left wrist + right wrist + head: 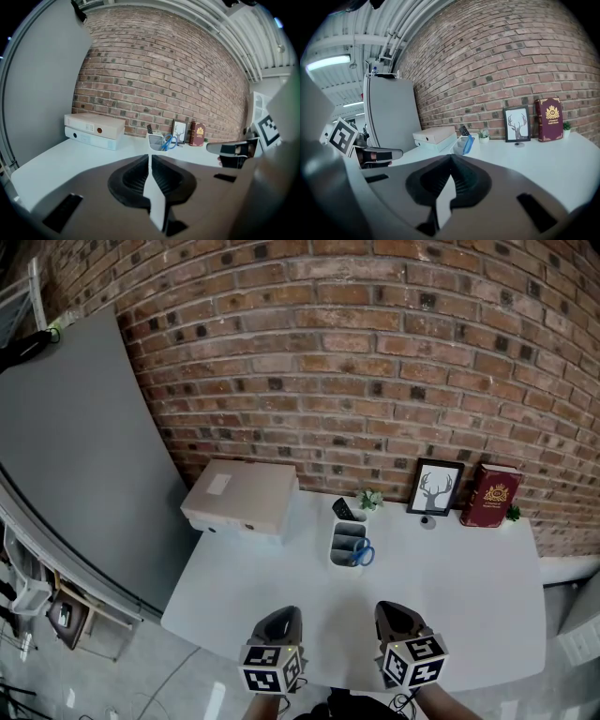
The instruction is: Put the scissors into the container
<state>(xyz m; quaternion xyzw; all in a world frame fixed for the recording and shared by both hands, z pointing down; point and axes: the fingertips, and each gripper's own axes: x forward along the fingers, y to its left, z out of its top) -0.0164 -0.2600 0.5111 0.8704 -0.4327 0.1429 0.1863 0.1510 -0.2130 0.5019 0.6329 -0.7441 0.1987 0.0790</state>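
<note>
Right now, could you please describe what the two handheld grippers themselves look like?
The left gripper and right gripper look alike: a broad grey-brown body with dark rectangular slots, ending in black ribbed pads. Each carries a cube of black-and-white square markers.

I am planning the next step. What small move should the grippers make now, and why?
Probably none, or only a small retreat: the scissors already stand in the container, blue handles up. The left gripper and right gripper are both shut with nothing between the jaws, near the table's front edge, apart from the container.
</note>
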